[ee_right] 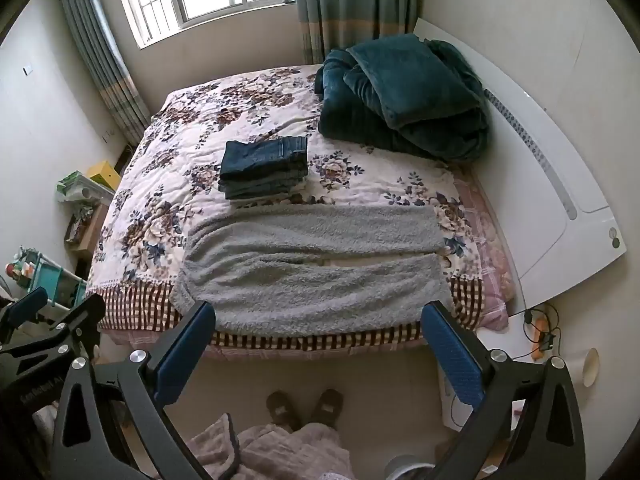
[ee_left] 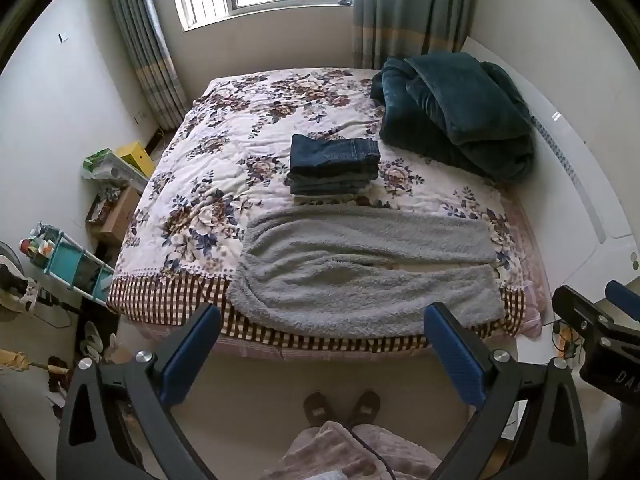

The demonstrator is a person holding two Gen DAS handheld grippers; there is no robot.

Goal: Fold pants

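Left gripper [ee_left: 322, 318] and right gripper [ee_right: 318, 316] spread, empty; take soft, limp grey fleece pants [ee_left: 360, 264] at 9 o'clock waistband.

I see a teal blanket [ee_left: 460, 116] heaped at the headboard [ee_left: 576, 184], brown slippers [ee_right: 304, 406] on the floor, possibly a paper cup [ee_right: 591, 367].

Grey fleece pants [ee_right: 312, 264] flat on bed [ee_right: 168, 160].
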